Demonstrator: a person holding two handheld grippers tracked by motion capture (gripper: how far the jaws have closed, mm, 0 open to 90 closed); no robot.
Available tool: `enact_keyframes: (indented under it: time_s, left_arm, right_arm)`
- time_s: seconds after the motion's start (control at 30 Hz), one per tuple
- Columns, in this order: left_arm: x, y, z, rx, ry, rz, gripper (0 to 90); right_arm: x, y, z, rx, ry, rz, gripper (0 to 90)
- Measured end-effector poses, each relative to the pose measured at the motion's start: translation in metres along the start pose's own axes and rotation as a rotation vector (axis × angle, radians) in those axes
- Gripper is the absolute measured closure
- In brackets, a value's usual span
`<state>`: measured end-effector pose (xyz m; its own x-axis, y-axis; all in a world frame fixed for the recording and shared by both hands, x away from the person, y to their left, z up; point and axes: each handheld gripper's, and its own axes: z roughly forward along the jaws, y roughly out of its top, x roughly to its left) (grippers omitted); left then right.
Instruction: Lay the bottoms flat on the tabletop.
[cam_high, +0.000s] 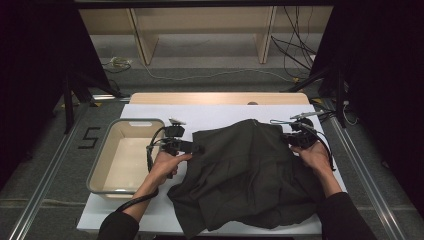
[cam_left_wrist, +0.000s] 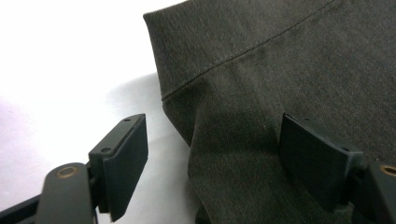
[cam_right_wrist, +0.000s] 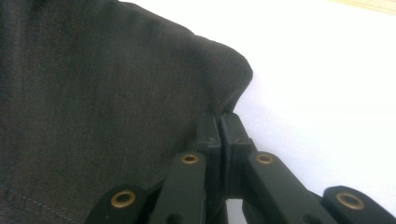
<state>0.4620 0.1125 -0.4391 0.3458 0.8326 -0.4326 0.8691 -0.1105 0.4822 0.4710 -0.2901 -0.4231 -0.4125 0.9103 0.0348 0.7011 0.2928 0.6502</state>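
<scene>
A dark garment (cam_high: 250, 175) lies spread over the middle and right of the white table (cam_high: 215, 114). The left gripper (cam_high: 192, 147), at the cloth's ten o'clock edge, has its jaws apart, with a hemmed fold between them but unpinched. The right gripper (cam_high: 289, 139), at the garment's two o'clock corner, is clamped on the cloth's edge. A beige tub (cam_high: 102, 170) sits at nine o'clock of the garment.

This looks like a lab recording bay rather than a home: black curtains (cam_high: 30, 75) close in a white-topped bench (cam_high: 215, 114), metal rails (cam_high: 42, 185) run along the grey floor (cam_high: 210, 57), loose cables (cam_high: 295, 40) trail there, and a taped "5" (cam_high: 89, 137) marks the station.
</scene>
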Motion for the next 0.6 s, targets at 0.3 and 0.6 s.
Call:
enact_keyframes:
  time_s: [0.3,0.6]
  left_arm:
    - [-0.002,-0.001,0.017,0.002,-0.02,-0.003,23.7]
    - [0.0,0.002,0.032,0.0,-0.114,0.008,55.1]
  right_arm:
    - [0.001,-0.001,0.005,0.013,-0.001,-0.003,88.6]
    - [0.0,-0.001,0.006,0.01,0.007,0.002,88.5]
